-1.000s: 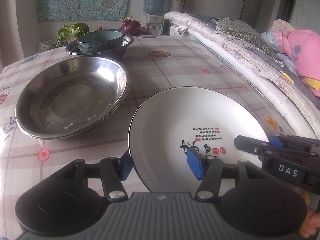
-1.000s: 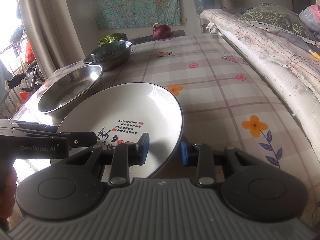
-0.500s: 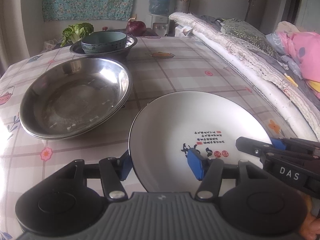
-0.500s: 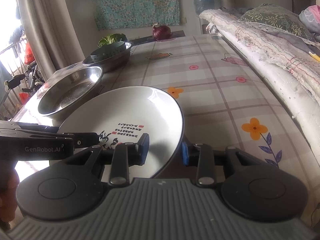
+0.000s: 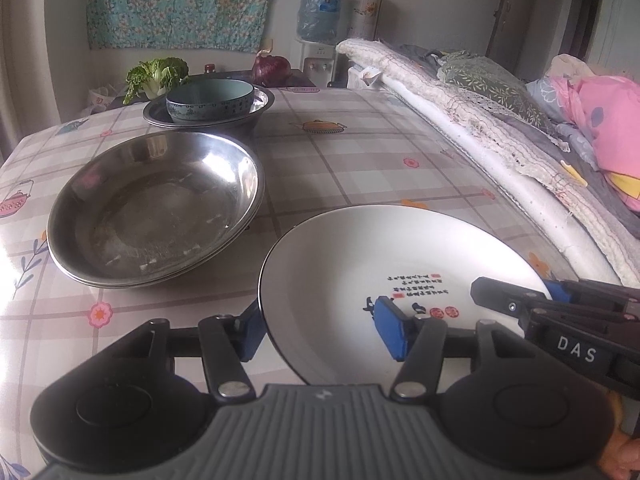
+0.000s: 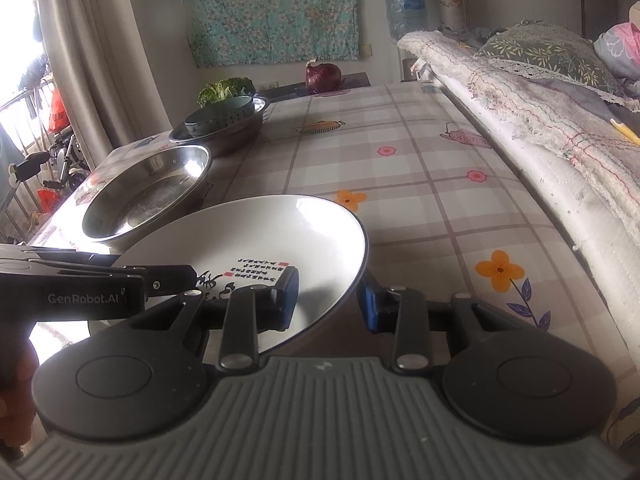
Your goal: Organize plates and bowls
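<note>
Two grippers are on the same white plate [image 5: 384, 264] right now, one on each side. The left gripper [image 5: 320, 330] has its blue pads straddling the plate's near-left rim, one pad under the edge and one on the inside by the printed writing, so the gap is fairly narrow with the rim in between. The right gripper [image 6: 329, 300] does the same thing on the plate's right edge, pads close on either side of the rim. I can't tell for sure if either one is actually squeezing or just sitting around the edge.

The plate is at the near end of the table [image 5: 360, 160], on the checked cloth, just beside a big steel dish [image 5: 156, 208] that looks like a stack of two. Further back there's a teal bowl [image 5: 210, 100] sitting inside another steel basin [image 5: 256, 114]. Behind those are some leafy greens [image 5: 156, 76] and a red onion [image 5: 271, 70]
</note>
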Demonstrator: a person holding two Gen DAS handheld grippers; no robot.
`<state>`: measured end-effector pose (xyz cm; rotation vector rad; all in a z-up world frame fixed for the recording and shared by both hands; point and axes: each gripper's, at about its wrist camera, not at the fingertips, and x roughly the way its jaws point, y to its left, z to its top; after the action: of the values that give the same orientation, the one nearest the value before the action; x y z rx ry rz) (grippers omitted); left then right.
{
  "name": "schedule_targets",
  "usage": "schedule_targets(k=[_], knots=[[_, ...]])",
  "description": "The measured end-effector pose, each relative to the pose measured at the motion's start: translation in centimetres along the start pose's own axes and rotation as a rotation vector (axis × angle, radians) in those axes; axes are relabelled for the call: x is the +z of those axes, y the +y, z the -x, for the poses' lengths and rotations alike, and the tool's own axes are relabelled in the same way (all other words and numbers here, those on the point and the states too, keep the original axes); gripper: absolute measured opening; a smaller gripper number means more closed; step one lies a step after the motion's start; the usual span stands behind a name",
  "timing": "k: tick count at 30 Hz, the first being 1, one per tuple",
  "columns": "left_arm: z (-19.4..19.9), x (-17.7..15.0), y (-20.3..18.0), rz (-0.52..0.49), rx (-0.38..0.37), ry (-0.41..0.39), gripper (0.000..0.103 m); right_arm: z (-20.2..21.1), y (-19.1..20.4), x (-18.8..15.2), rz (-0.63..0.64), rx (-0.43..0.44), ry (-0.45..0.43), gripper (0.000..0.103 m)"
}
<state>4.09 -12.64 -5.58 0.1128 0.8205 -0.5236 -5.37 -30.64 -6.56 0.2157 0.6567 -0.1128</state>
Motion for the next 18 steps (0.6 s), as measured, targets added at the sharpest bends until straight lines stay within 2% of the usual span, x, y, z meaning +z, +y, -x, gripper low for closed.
schedule_targets(k=[18], knots=[[2.2,0.8,0.7,0.022,-0.003,-0.064,0.058,1.5,1.1,1.3,0.025,0.007,-0.049,0.032]])
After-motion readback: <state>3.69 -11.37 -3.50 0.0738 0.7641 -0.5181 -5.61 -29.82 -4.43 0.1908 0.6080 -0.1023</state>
